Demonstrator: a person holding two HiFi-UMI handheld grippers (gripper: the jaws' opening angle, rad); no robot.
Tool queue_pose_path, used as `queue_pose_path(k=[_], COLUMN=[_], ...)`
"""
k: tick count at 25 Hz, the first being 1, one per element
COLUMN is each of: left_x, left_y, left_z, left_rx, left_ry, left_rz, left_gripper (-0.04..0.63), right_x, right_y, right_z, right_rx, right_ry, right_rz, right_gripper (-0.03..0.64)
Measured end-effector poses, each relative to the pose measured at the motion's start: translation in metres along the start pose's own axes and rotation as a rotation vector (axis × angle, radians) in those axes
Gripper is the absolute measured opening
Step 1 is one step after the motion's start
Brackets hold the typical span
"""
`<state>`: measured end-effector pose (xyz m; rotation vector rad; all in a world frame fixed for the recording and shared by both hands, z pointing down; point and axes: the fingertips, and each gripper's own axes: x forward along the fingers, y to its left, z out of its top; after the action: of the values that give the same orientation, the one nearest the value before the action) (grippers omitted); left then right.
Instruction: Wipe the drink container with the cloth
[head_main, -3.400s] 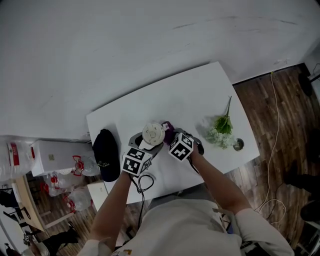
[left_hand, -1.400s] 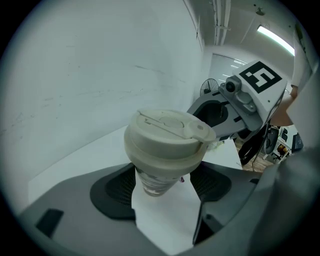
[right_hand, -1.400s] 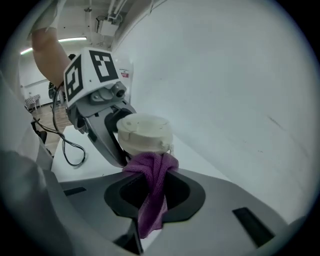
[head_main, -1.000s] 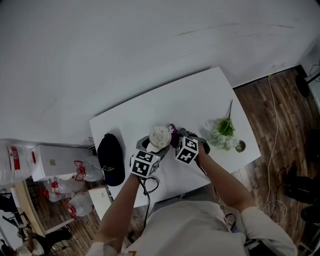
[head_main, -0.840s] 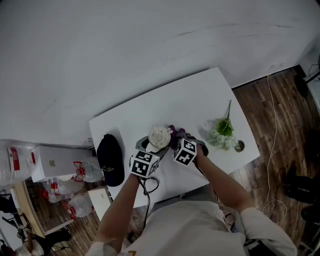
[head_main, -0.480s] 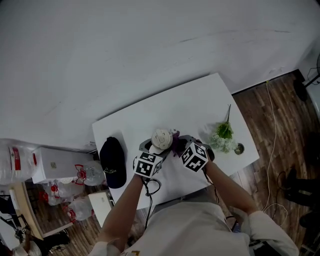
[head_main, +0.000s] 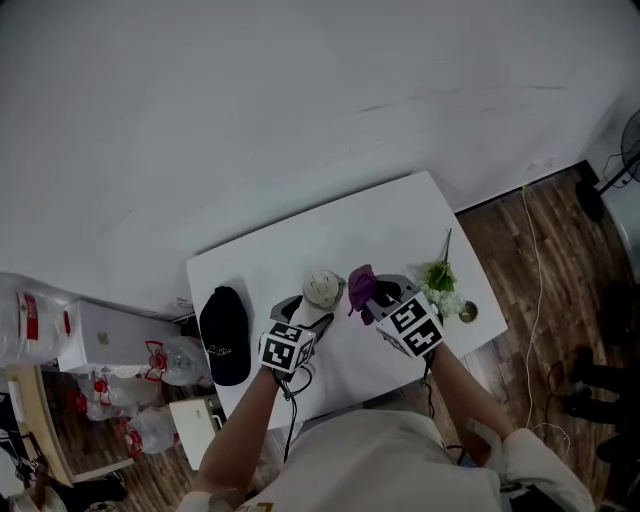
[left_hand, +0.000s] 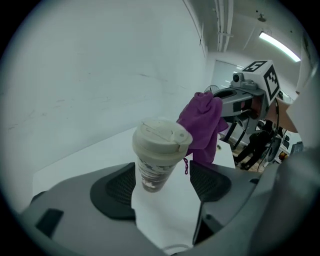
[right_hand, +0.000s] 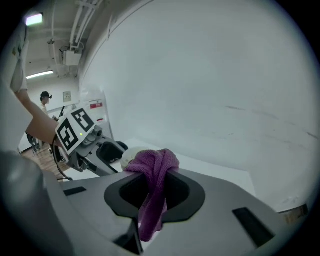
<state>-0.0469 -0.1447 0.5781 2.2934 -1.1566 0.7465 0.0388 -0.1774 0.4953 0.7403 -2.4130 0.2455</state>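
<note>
Head view: taken from high up, faced steeply down. Whole tabletop (head_main: 330, 225) seen far below, wall (head_main: 300, 90) behind it, wood floor (head_main: 540, 250) at side.

Left gripper view: taken from left hand-held gripper (left_hand: 162, 182), very near, low over tabletop, faced across at cup (left_hand: 159, 150), cloth (left_hand: 202, 122) and right hand-held gripper (left_hand: 226, 104).

Right gripper view: taken from other side, faced back at left one, cloth seen close up in front.

Shared by all three: cup, cloth, both hand-held grippers, tabletop, wall.

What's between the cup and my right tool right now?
Only the purple cloth, pinched in the right tool and hanging beside the cup; the head view shows it.
</note>
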Motion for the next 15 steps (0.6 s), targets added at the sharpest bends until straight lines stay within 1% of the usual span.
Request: queue_pose_path(k=[1, 2, 4, 7, 9, 11, 12, 15], left_x=[-0.008, -0.016, -0.032, -0.059, -0.077, -0.098, -0.108, -0.137], left_y=[0.001, 0.001, 0.002, 0.007, 0.012, 0.016, 0.017, 0.021], left_z=[0.006, 0.013, 0.031, 0.060, 0.078, 0.097, 0.106, 0.128], left_rx=[-0.006, -0.007, 0.001, -0.002, -0.004, 0.006, 0.020, 0.086], left_ry=[-0.027, -0.055, -0.108, -0.191, -0.243, -0.298, -0.321, -0.360], left_rz=[0.008, 0.016, 0.029, 0.058, 0.084, 0.107, 0.122, 0.183], left_gripper=[0.351, 0.330, 0.261, 0.199, 0.176, 0.138, 0.124, 0.102], right_x=[-0.007, -0.015, -0.032, -0.056, -0.071, -0.090, -0.100, -0.130], right_y=[-0.004, -0.008, -0.014, -0.018, -0.018, -0.017, -0.017, -0.012], right_z=[0.008, 0.016, 0.036, 0.067, 0.089, 0.113, 0.125, 0.157], right_rx=[0.005, 0.007, 0.013, 0.018, 0.029, 0.032, 0.019, -0.072], right_ry=[-0.024, -0.049, -0.105, -0.188, -0.253, -0.333, -0.372, -0.457], right_rz=[-0.012, -0.023, -0.044, -0.068, -0.073, -0.088, -0.106, -0.169], right_gripper=[0.084, 0.084, 0.084, 0.084, 0.084, 0.084, 0.084, 0.084])
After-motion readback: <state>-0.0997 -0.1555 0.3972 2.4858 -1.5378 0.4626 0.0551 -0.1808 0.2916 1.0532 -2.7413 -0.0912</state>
